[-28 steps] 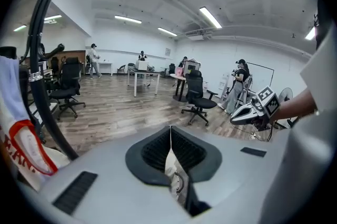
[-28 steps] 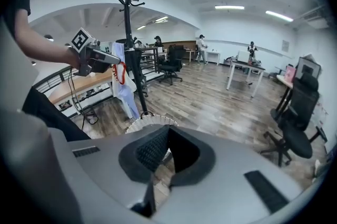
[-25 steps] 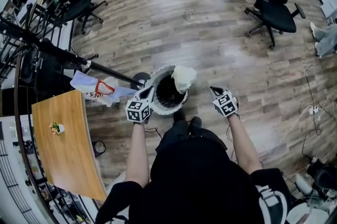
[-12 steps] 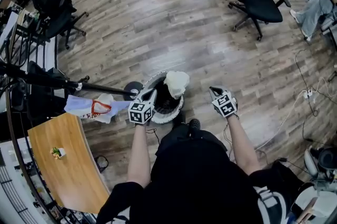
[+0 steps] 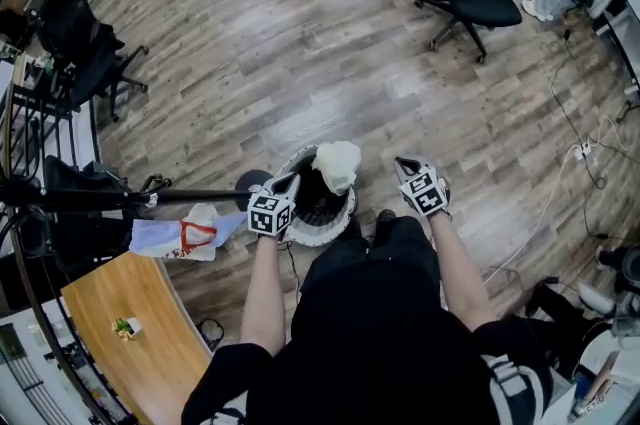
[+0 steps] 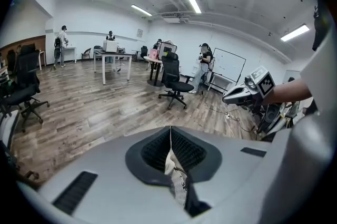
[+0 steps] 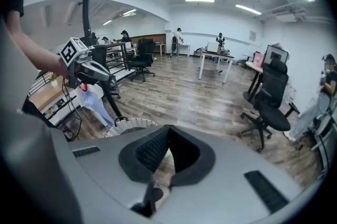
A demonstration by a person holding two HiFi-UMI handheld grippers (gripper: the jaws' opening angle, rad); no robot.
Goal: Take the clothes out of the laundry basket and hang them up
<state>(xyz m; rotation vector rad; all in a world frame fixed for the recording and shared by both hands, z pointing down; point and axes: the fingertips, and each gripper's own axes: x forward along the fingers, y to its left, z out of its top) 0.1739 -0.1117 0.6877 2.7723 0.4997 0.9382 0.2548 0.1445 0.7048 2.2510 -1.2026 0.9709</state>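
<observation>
Left gripper [image 5: 286,181] shut, nothing held; right gripper [image 5: 404,165] shut too, empty. White cloth [image 5: 337,163] is draped over the far rim of the basket [image 5: 322,229], bunched up, no clear long axis. It sits between both grippers: ahead-right of the left, ahead-left of the right. Left looks nearer, tip by the rim. Rack [image 5: 150,198] with one hung shirt [image 5: 185,235] stands left of the basket.

In the head view, the left gripper [image 5: 291,179] is covering part of the rim of the laundry basket [image 5: 322,231]. The coat rack [image 5: 190,197] is running off the left edge.
</observation>
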